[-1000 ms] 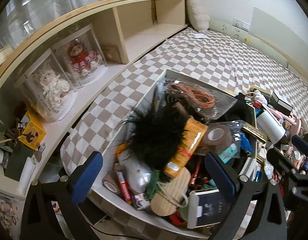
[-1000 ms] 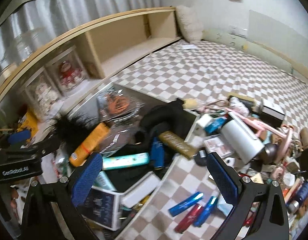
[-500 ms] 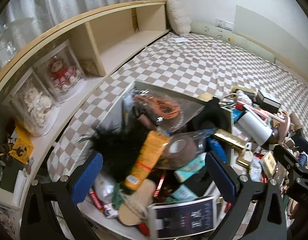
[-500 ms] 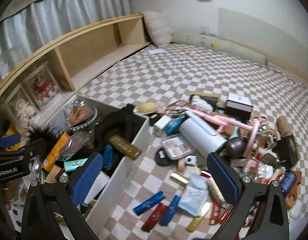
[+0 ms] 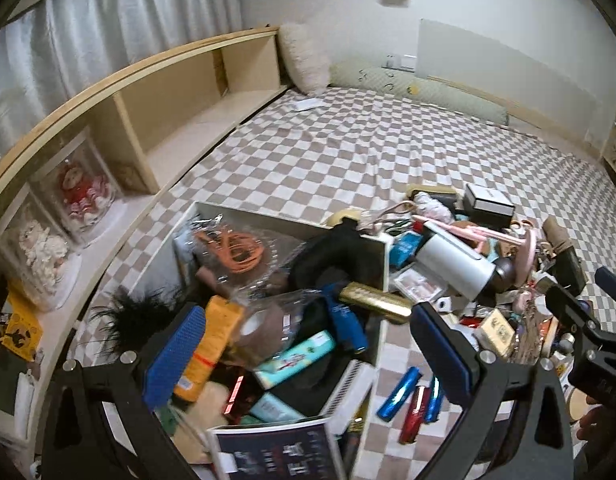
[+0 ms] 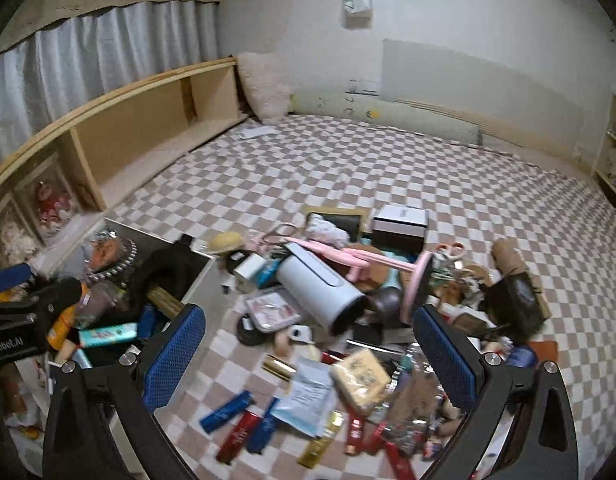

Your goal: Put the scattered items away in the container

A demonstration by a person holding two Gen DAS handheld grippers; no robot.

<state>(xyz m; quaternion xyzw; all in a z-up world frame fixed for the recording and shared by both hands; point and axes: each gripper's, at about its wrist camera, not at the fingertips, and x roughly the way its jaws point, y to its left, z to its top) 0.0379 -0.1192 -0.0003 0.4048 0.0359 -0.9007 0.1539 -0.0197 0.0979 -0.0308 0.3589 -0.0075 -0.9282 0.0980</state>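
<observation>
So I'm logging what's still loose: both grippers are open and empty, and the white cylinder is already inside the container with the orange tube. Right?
One thing is off. The white cylinder is not in the container; the right wrist view shows it lying outside on the checkered cover among the scattered items. The rest holds: left gripper and right gripper are open and empty, and the orange tube is inside.

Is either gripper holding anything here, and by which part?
Nothing is held. The left gripper and right gripper are both open, with no item between the blue pads.
</observation>
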